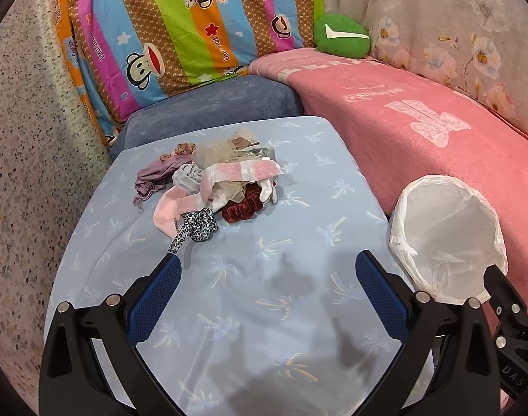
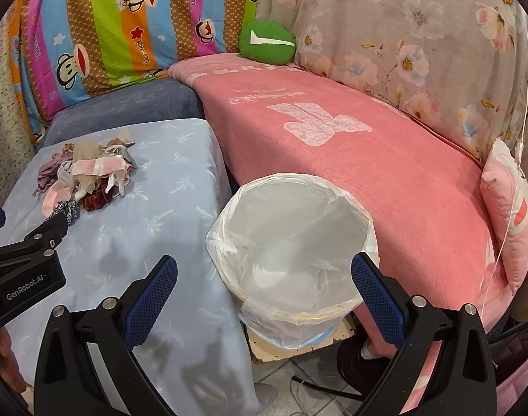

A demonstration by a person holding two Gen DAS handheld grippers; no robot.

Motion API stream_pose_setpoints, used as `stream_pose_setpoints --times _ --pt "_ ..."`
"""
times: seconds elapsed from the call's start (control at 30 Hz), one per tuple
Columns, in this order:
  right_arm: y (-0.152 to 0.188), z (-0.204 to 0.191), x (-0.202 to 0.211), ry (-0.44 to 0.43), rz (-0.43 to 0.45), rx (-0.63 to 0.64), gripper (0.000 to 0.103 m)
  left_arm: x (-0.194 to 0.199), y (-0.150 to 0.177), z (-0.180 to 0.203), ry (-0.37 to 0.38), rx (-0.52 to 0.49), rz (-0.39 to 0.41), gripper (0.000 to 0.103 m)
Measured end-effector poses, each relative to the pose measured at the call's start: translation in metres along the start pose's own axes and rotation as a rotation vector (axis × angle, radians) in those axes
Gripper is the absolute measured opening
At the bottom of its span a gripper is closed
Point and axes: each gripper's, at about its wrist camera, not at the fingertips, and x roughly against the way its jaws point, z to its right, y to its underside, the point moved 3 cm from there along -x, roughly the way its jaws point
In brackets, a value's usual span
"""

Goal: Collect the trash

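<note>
Soft scrap pile ahead of wide-open left claw (image 1: 265,274)

Light, limp tangle of fabric strips and scrunchies (image 1: 212,183); best pinched at pink band. White-lined bin (image 2: 291,253) under gaping, empty right claw (image 2: 264,277).

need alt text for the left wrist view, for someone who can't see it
A heap of fabric scraps and scrunchies sits on a pale blue palm-print cloth, ahead of the open, empty left tool. A white-lined bin stands to the right, beside a pink blanket.
</note>
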Motion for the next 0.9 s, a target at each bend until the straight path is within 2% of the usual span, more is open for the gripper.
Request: stream_pose_setpoints --times 0.9 --pt "0.004 0.020 0.000 0.009 -0.009 -0.038 0.097 0.004 0.000 0.019 0.026 -0.015 -0.011 0.096"
